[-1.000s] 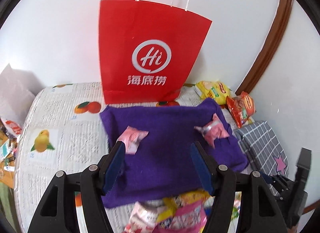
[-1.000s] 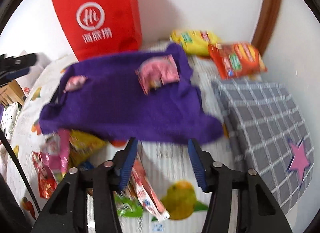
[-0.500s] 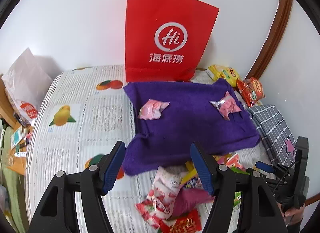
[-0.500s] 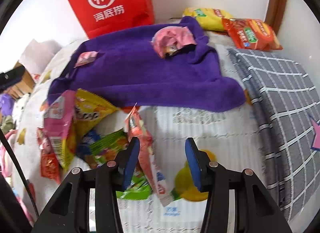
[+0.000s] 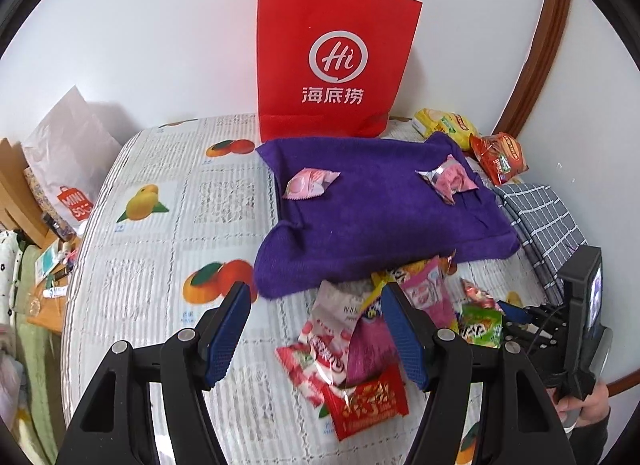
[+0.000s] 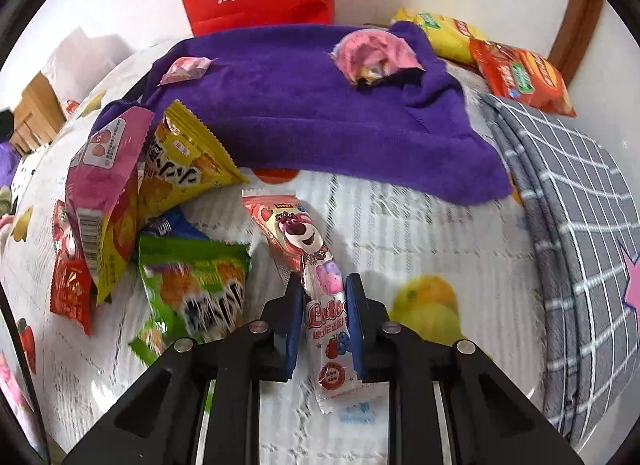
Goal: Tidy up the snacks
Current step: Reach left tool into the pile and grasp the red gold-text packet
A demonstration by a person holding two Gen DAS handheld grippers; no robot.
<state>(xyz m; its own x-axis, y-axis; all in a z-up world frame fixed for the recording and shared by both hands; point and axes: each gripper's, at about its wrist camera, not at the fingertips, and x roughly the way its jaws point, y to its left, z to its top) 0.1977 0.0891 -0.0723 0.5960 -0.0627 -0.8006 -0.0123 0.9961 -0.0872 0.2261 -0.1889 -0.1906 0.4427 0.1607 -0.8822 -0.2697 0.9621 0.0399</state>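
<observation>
In the right wrist view my right gripper (image 6: 324, 285) is closing and its blue pads press both sides of a long pink strawberry-bear snack packet (image 6: 298, 237), which lies on the fruit-print tablecloth (image 6: 400, 225). My left gripper (image 5: 316, 293) hangs open over the table with nothing between its fingers. Just beyond its right finger lies a heap of snack packets (image 5: 360, 345). A purple towel (image 5: 380, 217) farther back carries two pink sweets, a left sweet (image 5: 310, 184) and a right sweet (image 5: 450, 177).
A red paper bag (image 5: 332, 57) stands against the wall behind the towel. Yellow (image 6: 444, 33) and orange (image 6: 520, 73) packets lie at the back right, a grey checked cloth (image 6: 568, 225) on the right. Pink, yellow and green packets (image 6: 192, 281) crowd the left. A hand (image 5: 584, 413) shows at the right edge.
The right gripper sank toward the table and its jaws closed on the pink bear packet. The left gripper drew back from the towel, so the snack heap now shows below it.
</observation>
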